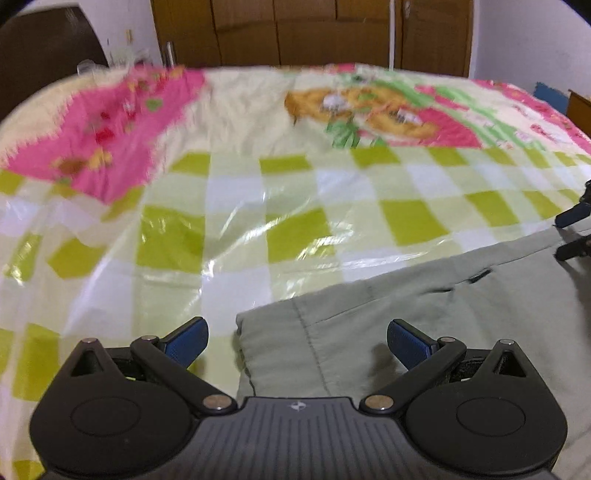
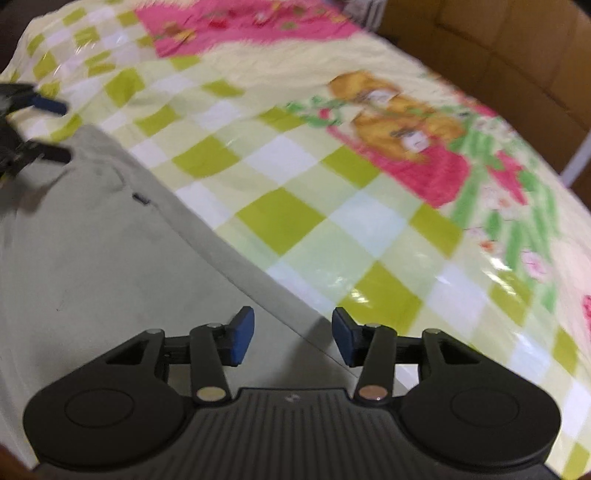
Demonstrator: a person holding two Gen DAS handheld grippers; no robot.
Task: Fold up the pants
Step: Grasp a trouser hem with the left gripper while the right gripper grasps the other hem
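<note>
Grey-green pants [image 1: 424,317] lie flat on a bed with a checked green, white and pink cover [image 1: 258,206]. My left gripper [image 1: 295,341] is open, its fingers straddling the pants' left corner just above the cloth. In the right wrist view the pants [image 2: 92,251] fill the lower left. My right gripper [image 2: 293,338] is open over the pants' far edge, holding nothing. Each gripper's blue fingertips show at the edge of the other's view: the right gripper's fingertips [image 1: 570,218] and the left gripper's fingertips [image 2: 48,105].
The bed cover [image 2: 332,206] is glossy with a cartoon print [image 1: 369,107]. Brown wooden wardrobe doors [image 1: 314,33] stand behind the bed. A dark chair back [image 1: 44,48] is at the far left, with glassware [image 1: 86,66] beside it.
</note>
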